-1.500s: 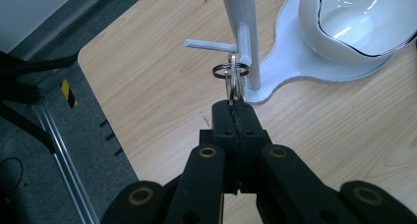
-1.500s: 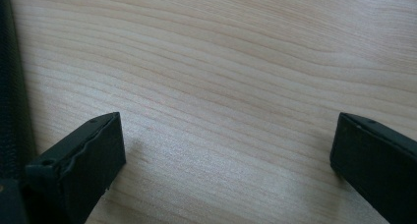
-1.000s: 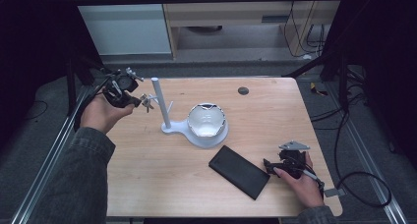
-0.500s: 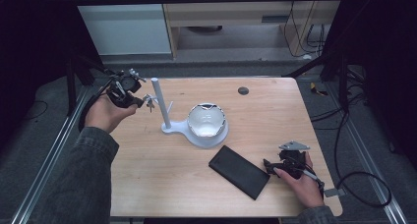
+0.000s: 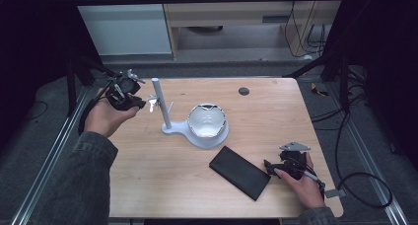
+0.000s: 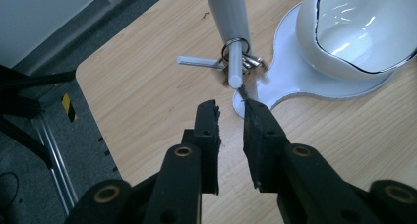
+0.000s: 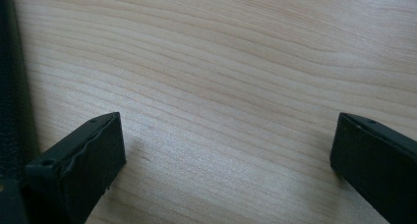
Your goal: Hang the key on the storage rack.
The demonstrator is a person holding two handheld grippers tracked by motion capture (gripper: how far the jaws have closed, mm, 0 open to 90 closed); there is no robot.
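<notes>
The left gripper (image 6: 231, 117) is opening its jaws just short of the stand (image 5: 161, 102), empty, since the keys (image 6: 235, 62) are hanging on the stand's peg; the right gripper (image 5: 276, 168), jaws wide apart, is idling well right of it

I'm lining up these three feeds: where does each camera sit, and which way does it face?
High view: above the person's side, facing forward and down on the table; both forearms show.
Left gripper view: on the left tongs, facing the key ring on the white stand's peg; own jaws slightly apart.
Right gripper view: on the right tongs, close over wood; own jaws wide apart.
High and left views share the stand's bowl.
</notes>
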